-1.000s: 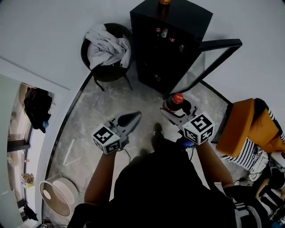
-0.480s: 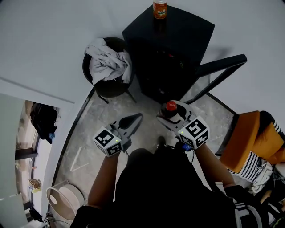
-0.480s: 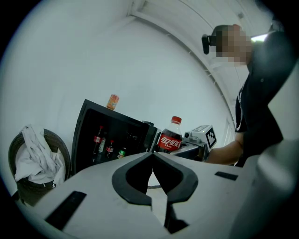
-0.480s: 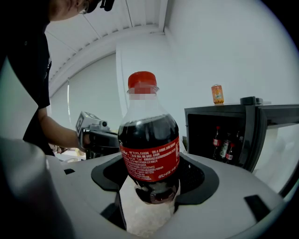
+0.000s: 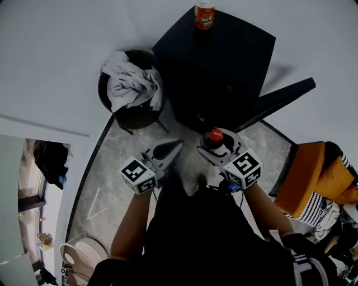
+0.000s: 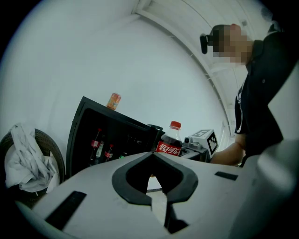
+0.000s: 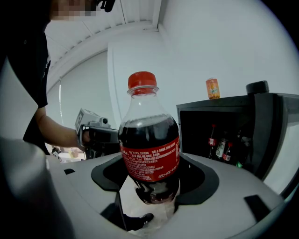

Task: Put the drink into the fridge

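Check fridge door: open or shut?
Open. The fridge door stands swung out, and bottles on its shelves show directly.

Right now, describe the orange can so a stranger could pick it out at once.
Find the black fridge by the white wall, door swung open. The orange can stands alone on its top. The other drinks are bottles: several inside the fridge, and the cola bottle in the jaws of the right gripper.
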